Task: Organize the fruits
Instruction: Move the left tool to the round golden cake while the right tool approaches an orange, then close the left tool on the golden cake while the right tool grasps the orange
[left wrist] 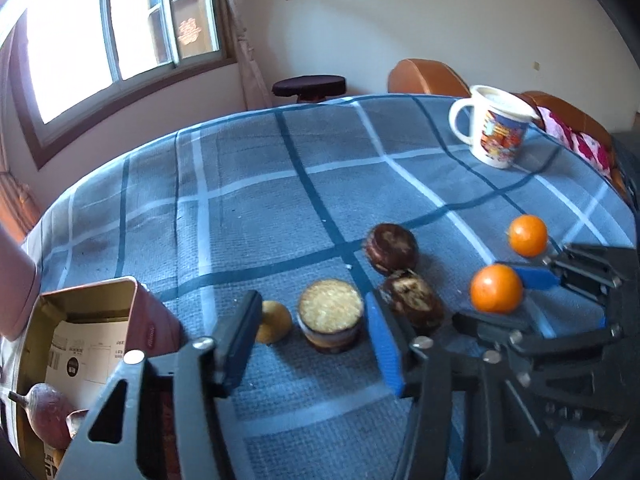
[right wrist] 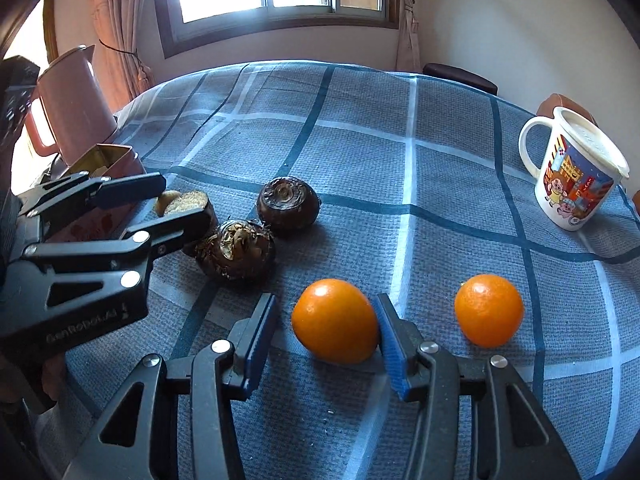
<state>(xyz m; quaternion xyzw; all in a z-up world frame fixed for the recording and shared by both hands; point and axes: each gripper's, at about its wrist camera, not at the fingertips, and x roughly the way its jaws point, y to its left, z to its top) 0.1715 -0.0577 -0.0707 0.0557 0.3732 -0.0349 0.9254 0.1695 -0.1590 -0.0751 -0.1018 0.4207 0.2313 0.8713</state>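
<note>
Orange (right wrist: 334, 320) first: it lies toward the near edge of the table (right wrist: 360, 128), right of the middle, between the fingers of your right gripper (right wrist: 325, 309). The jaws stand apart. The right-hand pad (right wrist: 390, 340) is at the skin, and the other side shows a clear gap. Centre the gripper on the fruit before you squeeze, or it will likely roll toward the second orange (right wrist: 489, 310) just beside it.

Your left gripper (left wrist: 312, 305) straddles the cut brown fruit (left wrist: 330, 316), jaws also apart, with daylight on both sides. Close slowly and keep level.

Only the left wrist view looks into the open tin (left wrist: 100, 292) at the left edge, where a reddish fruit (left wrist: 48, 412) lies. The right wrist view gives just the tin's rim, but it shows the gap beside the orange plainly.
</note>
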